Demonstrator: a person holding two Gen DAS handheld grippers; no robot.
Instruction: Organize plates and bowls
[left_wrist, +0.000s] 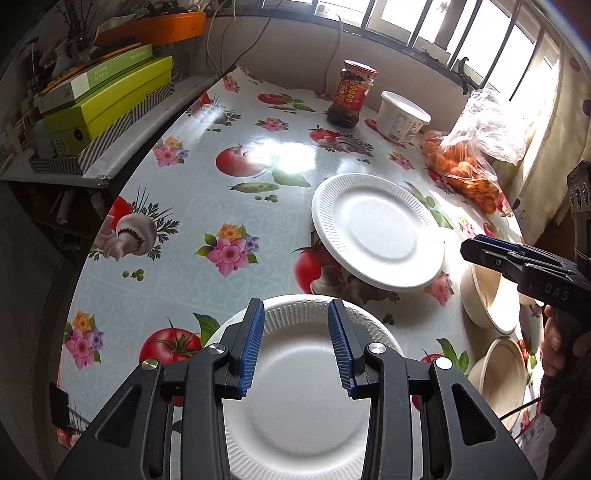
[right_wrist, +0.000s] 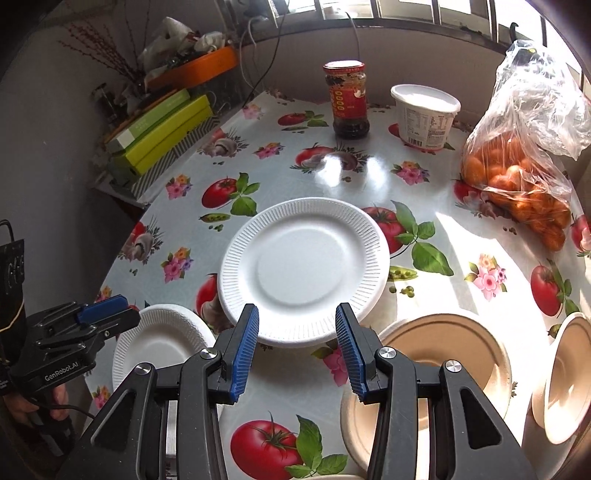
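Note:
Two white foam plates and two beige bowls lie on a flowered tablecloth. My left gripper (left_wrist: 295, 345) is open and hovers over the near plate (left_wrist: 295, 398); it also shows at the left of the right wrist view (right_wrist: 107, 308). The second plate (left_wrist: 376, 230) (right_wrist: 303, 269) lies in the middle of the table. My right gripper (right_wrist: 297, 350) is open just short of this plate's near rim. One bowl (right_wrist: 461, 347) (left_wrist: 484, 295) sits under my right finger. The other bowl (right_wrist: 569, 380) (left_wrist: 506, 376) is further right. The near plate (right_wrist: 162, 343) is at the lower left.
A sauce jar (right_wrist: 347, 99), a white tub (right_wrist: 424, 114) and a bag of oranges (right_wrist: 517, 177) stand at the table's far side. Green boxes (left_wrist: 107, 99) are stacked on a shelf beyond the left edge. A window lies behind.

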